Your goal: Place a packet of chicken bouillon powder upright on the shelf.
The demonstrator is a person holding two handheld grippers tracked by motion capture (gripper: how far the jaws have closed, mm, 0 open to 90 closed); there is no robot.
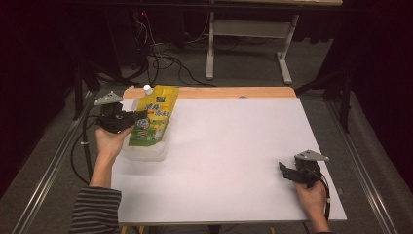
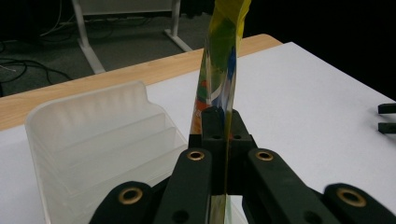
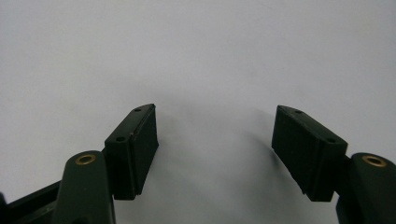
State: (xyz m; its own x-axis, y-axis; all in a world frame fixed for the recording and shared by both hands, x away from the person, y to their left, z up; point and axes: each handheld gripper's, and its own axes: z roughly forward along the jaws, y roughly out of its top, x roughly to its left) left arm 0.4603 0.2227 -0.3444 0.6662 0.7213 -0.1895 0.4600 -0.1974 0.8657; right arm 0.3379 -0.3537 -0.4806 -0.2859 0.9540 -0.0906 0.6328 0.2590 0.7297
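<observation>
Nearest, the right gripper rests low on the white table w/ jaws spread wide and nothing btwn them. Farther off at the table's left, the left gripper has its jaws clamped tight on the edge of a yellow spouted pouch, held upright over/just beside a clear plastic rack — prob. mid-placement, so the next move likely calls for lining the pouch up w/ a slot and lowering before letting go. Which slot can't be told; the pouch print is too blurred to read, and its bottom edge is hidden behind the jaws.
</observation>
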